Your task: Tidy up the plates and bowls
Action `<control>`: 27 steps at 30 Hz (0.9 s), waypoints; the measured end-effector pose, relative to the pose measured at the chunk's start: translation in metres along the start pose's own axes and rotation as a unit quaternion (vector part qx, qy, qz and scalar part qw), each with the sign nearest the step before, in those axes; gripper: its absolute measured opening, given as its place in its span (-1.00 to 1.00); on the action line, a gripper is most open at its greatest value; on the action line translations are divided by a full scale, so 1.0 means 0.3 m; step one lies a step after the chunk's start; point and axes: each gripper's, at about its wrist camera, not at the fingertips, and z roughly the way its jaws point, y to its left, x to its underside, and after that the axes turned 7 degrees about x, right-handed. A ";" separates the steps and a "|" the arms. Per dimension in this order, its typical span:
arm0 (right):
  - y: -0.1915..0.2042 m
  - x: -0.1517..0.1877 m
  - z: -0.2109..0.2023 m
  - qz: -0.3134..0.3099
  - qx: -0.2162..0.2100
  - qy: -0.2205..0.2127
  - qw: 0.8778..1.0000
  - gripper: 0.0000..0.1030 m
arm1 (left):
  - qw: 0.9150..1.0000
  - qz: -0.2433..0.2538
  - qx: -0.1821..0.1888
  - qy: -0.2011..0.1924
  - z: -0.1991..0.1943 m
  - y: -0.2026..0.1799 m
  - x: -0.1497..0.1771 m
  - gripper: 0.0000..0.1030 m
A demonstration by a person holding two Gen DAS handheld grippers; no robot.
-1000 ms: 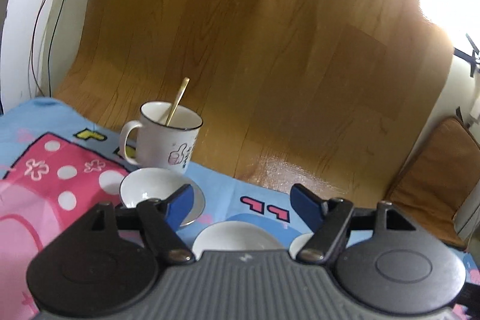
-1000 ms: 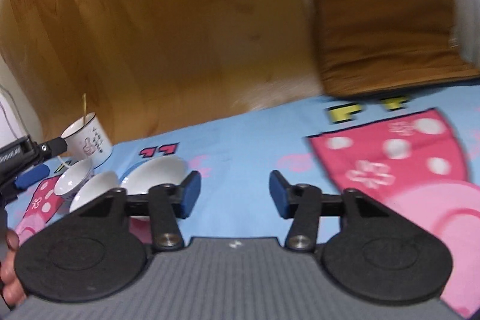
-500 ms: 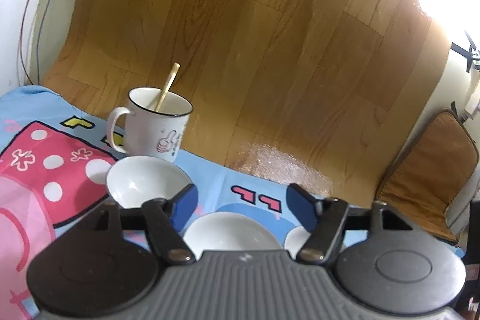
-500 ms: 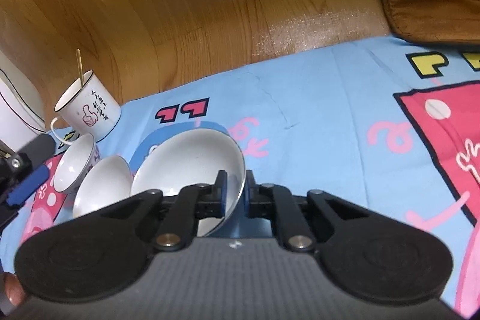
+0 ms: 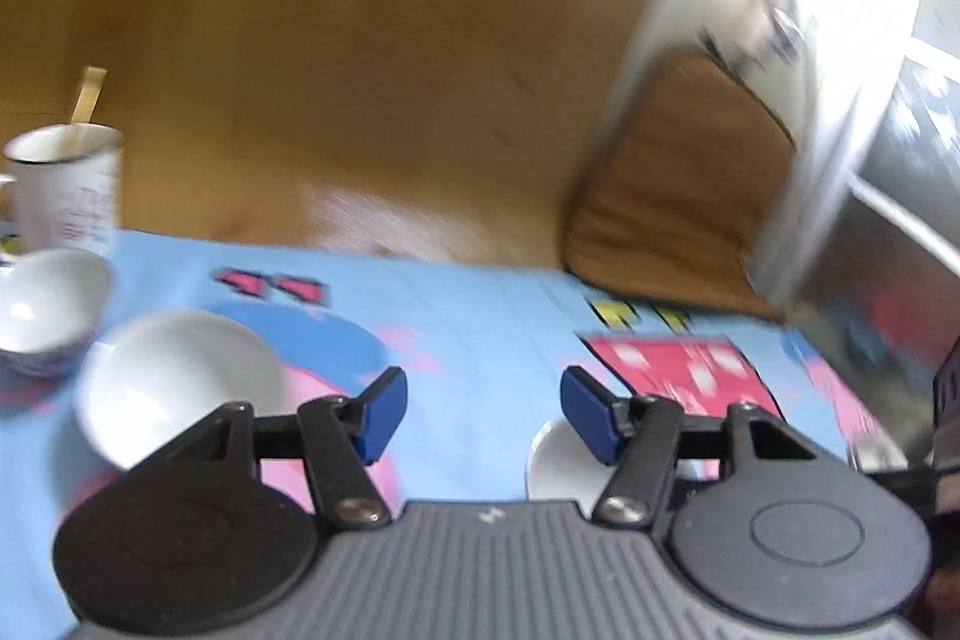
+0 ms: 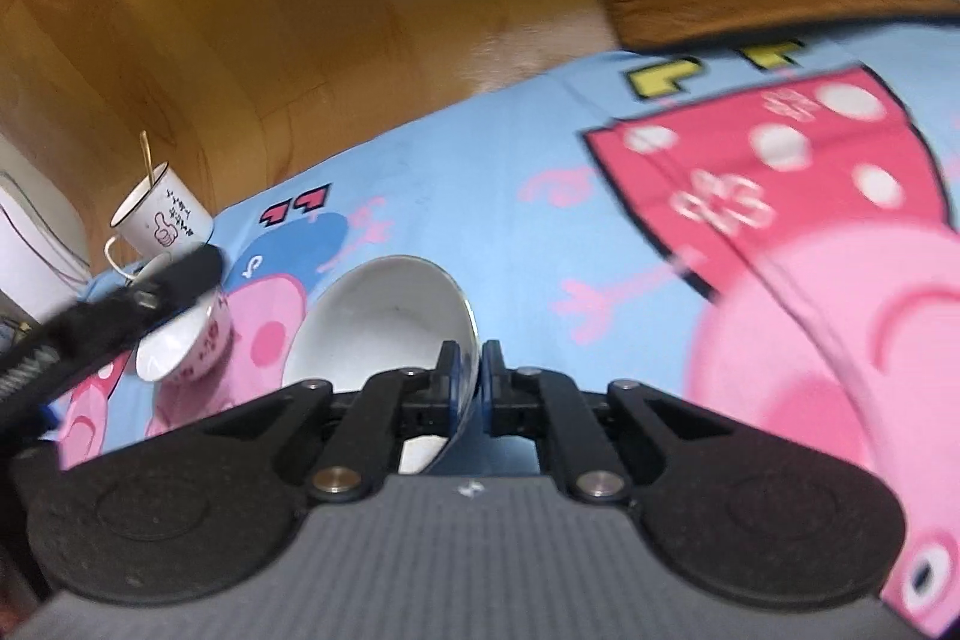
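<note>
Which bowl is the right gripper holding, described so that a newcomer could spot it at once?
Start at the blue cartoon-pig cloth over the wooden floor, with a white mug at its far left edge. Nearer the camera lie white bowls; the held bowl is the largest, rightmost one. Only its rim is pinched by the right gripper.

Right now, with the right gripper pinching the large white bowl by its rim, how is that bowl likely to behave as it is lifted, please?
The large white bowl looks glazed and glossy, so it may slip between the right gripper's pads. Held only at one edge of the rim, it will probably tilt or swing. It appears to be ceramic: stiff, and likely to chip if dropped.
</note>
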 end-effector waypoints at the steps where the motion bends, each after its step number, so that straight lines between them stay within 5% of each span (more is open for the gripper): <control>1: -0.016 0.012 -0.012 0.006 -0.001 -0.002 1.000 -0.81 | 1.000 0.014 0.002 0.011 0.017 -0.027 0.016 0.12; 11: -0.023 0.110 -0.103 -0.010 0.017 -0.082 0.996 -0.68 | 0.996 0.060 -0.008 0.065 0.088 -0.093 0.081 0.10; 15: -0.020 0.109 -0.094 -0.020 0.017 -0.092 0.995 -0.71 | 0.994 0.068 -0.008 0.089 0.119 -0.097 0.095 -0.21; 18: -0.034 0.116 -0.105 -0.016 0.011 -0.104 0.994 -0.75 | 0.993 0.069 0.020 0.089 0.116 -0.114 0.102 -0.77; 27: -0.144 0.100 -0.161 0.004 0.067 -0.159 0.985 -0.85 | 0.990 0.042 0.065 0.114 0.220 -0.238 0.089 -0.77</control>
